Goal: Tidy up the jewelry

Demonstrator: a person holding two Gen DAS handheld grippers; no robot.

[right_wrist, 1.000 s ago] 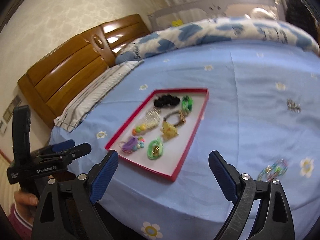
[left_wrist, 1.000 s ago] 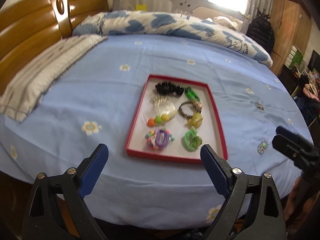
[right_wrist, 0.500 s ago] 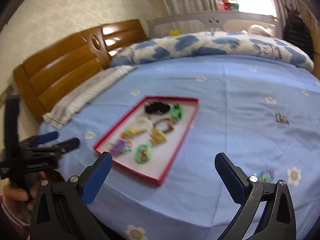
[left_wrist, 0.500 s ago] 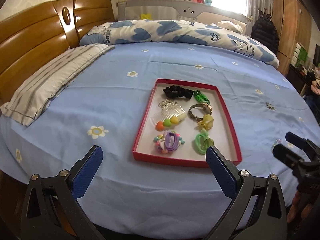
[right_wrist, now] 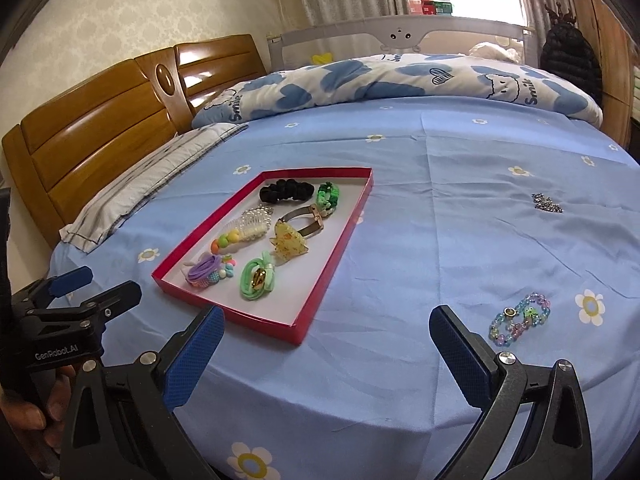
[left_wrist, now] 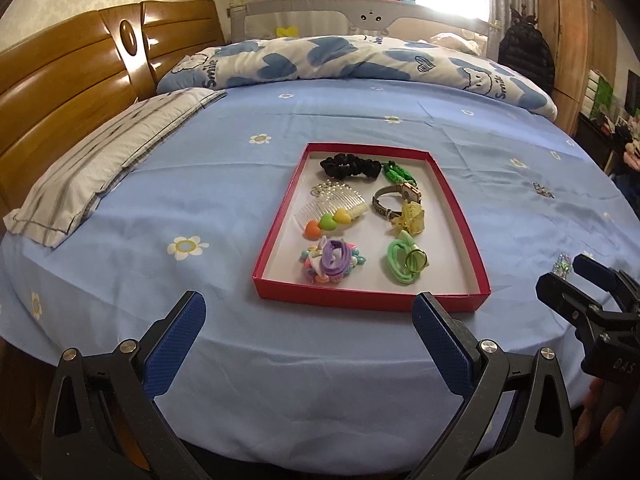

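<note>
A red tray (left_wrist: pixel 372 302) lies on the blue bedsheet and holds a black scrunchie (left_wrist: pixel 350 166), a watch (left_wrist: pixel 396 196), a yellow claw clip (left_wrist: pixel 412 218), a comb (left_wrist: pixel 336 204), purple hair ties (left_wrist: pixel 334 262) and a green hair tie (left_wrist: pixel 404 262). My left gripper (left_wrist: pixel 310 308) hangs open and empty before the tray's near wall. My right gripper (right_wrist: pixel 326 320) is open and empty too, off the tray's near right corner. A coloured bead bracelet (right_wrist: pixel 520 318) lies loose on the sheet just right of its right finger. A small silver piece (right_wrist: pixel 547 203) lies farther back.
A striped pillow (left_wrist: pixel 104 164) lies at the left by the wooden headboard (left_wrist: pixel 64 92). A blue-and-white quilt (left_wrist: pixel 360 60) is rolled along the far side under a grey bed rail (left_wrist: pixel 372 16). A wardrobe (left_wrist: pixel 568 40) stands at the right. The bed's near edge is under both grippers.
Both grippers have sunk toward the bed's near edge and their views have tipped up. Their jaws stand a little wider. The tray and the loose pieces have not moved.
</note>
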